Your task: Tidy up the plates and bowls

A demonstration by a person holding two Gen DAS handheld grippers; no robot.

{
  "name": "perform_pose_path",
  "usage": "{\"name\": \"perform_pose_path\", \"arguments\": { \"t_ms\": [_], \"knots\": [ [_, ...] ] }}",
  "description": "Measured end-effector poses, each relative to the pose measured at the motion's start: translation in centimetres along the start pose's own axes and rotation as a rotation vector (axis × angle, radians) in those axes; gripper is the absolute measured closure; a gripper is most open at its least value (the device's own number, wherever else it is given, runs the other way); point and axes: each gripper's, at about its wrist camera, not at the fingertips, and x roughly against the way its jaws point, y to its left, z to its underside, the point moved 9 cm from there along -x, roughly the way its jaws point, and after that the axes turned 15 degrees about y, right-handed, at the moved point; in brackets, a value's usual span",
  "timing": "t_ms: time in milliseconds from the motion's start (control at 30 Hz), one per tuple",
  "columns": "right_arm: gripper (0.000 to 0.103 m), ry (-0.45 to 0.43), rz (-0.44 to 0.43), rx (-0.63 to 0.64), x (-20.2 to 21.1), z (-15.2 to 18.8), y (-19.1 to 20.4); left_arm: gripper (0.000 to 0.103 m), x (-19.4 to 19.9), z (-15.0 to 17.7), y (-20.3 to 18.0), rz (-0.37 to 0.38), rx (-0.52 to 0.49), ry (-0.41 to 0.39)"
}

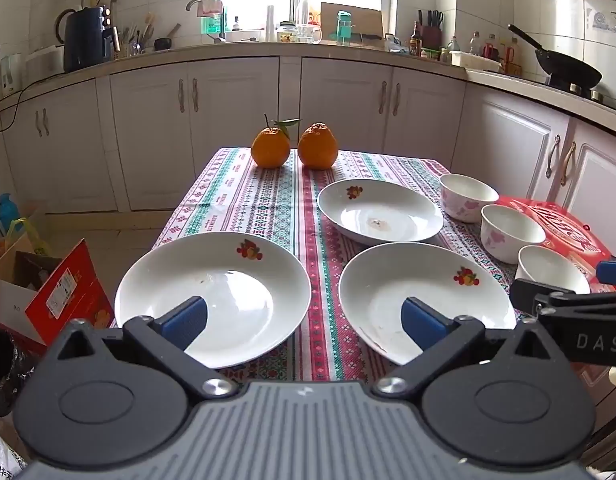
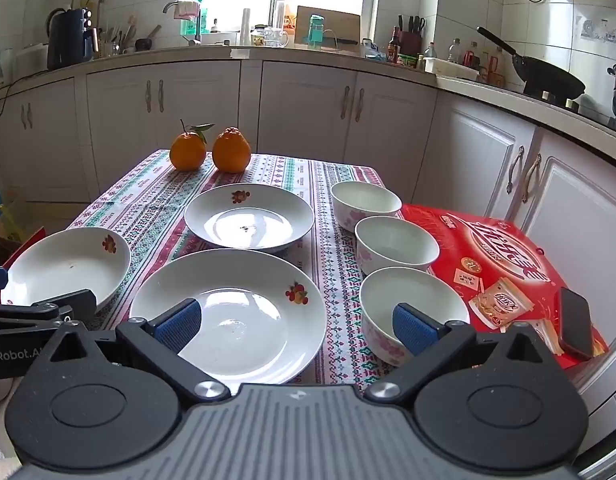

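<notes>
Three white plates with fruit prints lie on the patterned tablecloth: a near-left plate (image 1: 228,280), a near-middle plate (image 1: 424,280) and a far plate (image 1: 380,212). To the right, three white bowls with pink flowers stand in a row: far bowl (image 2: 366,200), middle bowl (image 2: 396,240), near bowl (image 2: 412,296). My left gripper (image 1: 304,316) hovers open above the near edge, one finger over each near plate. My right gripper (image 2: 296,324) is open too, spanning the near-middle plate (image 2: 244,280) and the near bowl. Neither holds anything.
Two oranges (image 1: 294,148) sit at the table's far edge. A red box (image 2: 508,264) at the right carries a phone (image 2: 576,320) and snack packets. Open cardboard boxes (image 1: 48,292) stand on the floor at the left. Kitchen cabinets and a cluttered counter run behind.
</notes>
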Motion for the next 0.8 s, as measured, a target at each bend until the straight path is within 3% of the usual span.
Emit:
{"name": "perform_pose_path", "arguments": {
  "t_ms": [800],
  "knots": [
    [0.0, 0.005, 0.007, -0.004, 0.01, -0.04, -0.06, 0.001, -0.13, 0.03, -0.03, -0.004, -0.005, 0.005]
  ]
}}
